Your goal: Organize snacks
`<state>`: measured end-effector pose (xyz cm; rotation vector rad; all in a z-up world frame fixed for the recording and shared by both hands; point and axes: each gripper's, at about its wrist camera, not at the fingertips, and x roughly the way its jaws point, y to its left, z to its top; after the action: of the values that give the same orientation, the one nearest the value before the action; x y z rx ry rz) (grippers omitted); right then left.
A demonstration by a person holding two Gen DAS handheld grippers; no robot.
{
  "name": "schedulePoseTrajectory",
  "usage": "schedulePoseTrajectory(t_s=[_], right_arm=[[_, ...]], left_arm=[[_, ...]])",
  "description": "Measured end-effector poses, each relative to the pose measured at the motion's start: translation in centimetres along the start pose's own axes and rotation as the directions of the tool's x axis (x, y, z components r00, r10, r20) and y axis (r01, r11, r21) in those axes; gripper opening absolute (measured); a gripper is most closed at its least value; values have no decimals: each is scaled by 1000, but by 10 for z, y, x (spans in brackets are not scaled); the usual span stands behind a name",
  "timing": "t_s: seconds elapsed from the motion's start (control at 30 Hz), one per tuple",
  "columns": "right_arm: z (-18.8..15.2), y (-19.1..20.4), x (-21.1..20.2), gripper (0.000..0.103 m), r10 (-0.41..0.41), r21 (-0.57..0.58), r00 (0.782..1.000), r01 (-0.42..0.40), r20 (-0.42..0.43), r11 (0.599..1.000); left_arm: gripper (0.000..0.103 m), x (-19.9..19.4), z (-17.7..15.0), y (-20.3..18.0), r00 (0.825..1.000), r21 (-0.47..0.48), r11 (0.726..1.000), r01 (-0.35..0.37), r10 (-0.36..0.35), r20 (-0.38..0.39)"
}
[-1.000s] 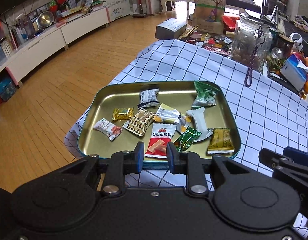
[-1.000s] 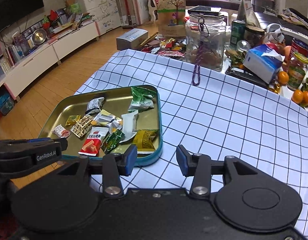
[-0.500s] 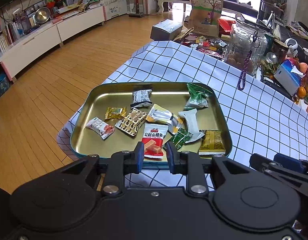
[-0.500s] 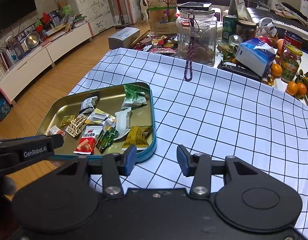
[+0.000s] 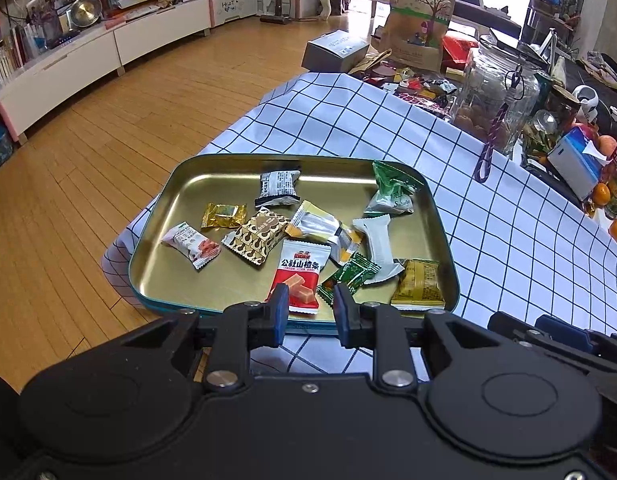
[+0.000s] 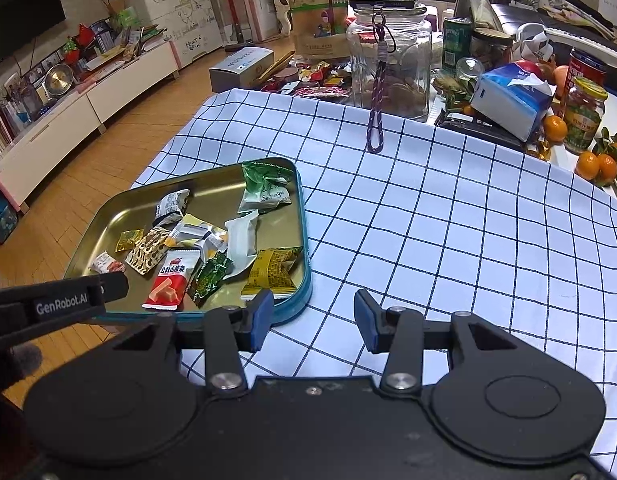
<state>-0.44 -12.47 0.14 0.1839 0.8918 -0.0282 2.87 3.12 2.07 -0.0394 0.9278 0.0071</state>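
A gold metal tray (image 5: 180,272) with a teal rim sits on the checked tablecloth near its left edge; it also shows in the right wrist view (image 6: 120,216). It holds several wrapped snacks, among them a red and white packet (image 5: 298,272), a green packet (image 5: 392,196) and a yellow packet (image 6: 272,270). My left gripper (image 5: 307,308) hovers just before the tray's near rim, jaws slightly apart and empty. My right gripper (image 6: 314,318) is open and empty over the cloth, right of the tray's near corner.
A glass jar (image 6: 390,60) with a purple cord stands at the back of the table. Around it are a brown snack bag (image 6: 316,8), loose candies, a tissue pack (image 6: 512,100), jars, cans and oranges (image 6: 596,164). The table's left edge drops to a wooden floor (image 5: 88,152).
Both grippers have drawn back and risen a little, so the tray looks slightly farther away. Nothing was picked up or let go.
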Motion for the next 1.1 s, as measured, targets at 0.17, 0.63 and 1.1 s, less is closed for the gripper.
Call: schedulePoseTrajectory(t_s=[0.17, 0.63, 1.1], right_arm=[[0, 0, 2, 47, 0, 0, 1000, 0, -3, 1000], [1, -2, 2, 47, 0, 13, 1000, 0, -4, 1000], [0, -1, 3, 47, -1, 18, 1000, 2, -9, 1000]], left_arm=[[35, 0, -1, -1, 1000, 4, 1000, -3, 3, 0], [35, -1, -3, -7, 1000, 41, 999, -17, 16, 13], [35, 0, -3, -7, 1000, 54, 998, -9, 9, 9]])
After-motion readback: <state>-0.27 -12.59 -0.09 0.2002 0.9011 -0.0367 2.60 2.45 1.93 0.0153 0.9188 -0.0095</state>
